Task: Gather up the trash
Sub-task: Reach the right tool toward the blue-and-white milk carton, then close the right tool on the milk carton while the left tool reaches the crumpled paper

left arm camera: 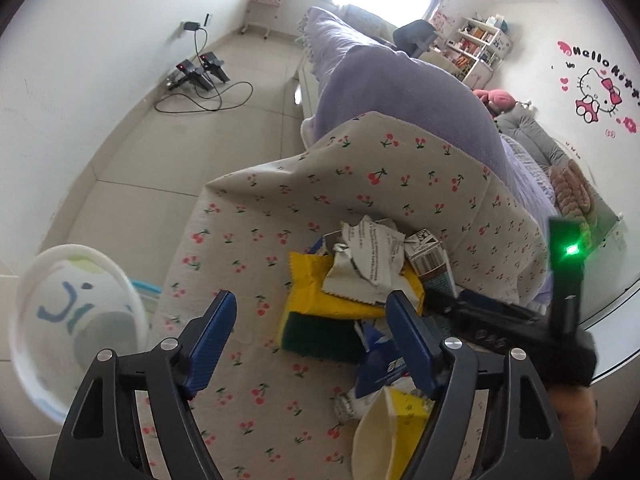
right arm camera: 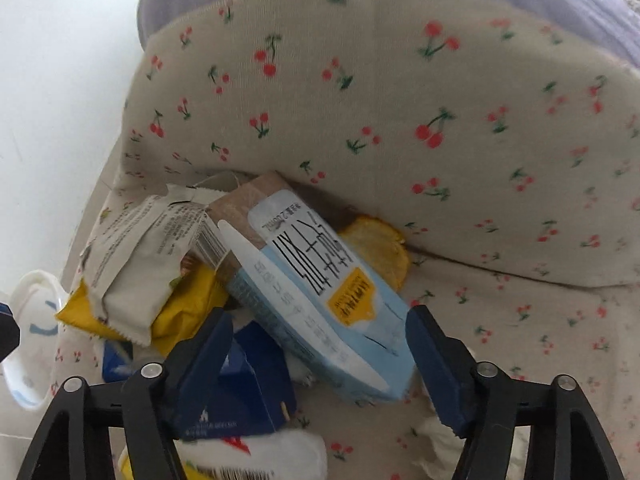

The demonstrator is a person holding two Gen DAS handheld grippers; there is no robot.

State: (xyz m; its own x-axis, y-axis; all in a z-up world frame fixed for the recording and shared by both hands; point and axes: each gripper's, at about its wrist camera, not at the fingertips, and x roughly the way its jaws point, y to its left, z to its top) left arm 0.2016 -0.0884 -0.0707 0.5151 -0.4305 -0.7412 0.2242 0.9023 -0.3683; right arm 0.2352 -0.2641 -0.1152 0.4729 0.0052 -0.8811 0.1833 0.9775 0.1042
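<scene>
On the cherry-print cushion (right arm camera: 460,128), the trash pile (left arm camera: 360,276) lies at twelve o'clock from the left hand-held gripper (left arm camera: 310,332), its jaws wide and empty, while the right hand-held gripper (right arm camera: 320,344) straddles the pale blue milk carton (right arm camera: 320,292), pads not visibly pressing.

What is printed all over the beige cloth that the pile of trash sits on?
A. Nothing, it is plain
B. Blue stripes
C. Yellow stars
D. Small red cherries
D: the beige cloth under the trash pile is dotted with little red cherries on green stems.
</scene>
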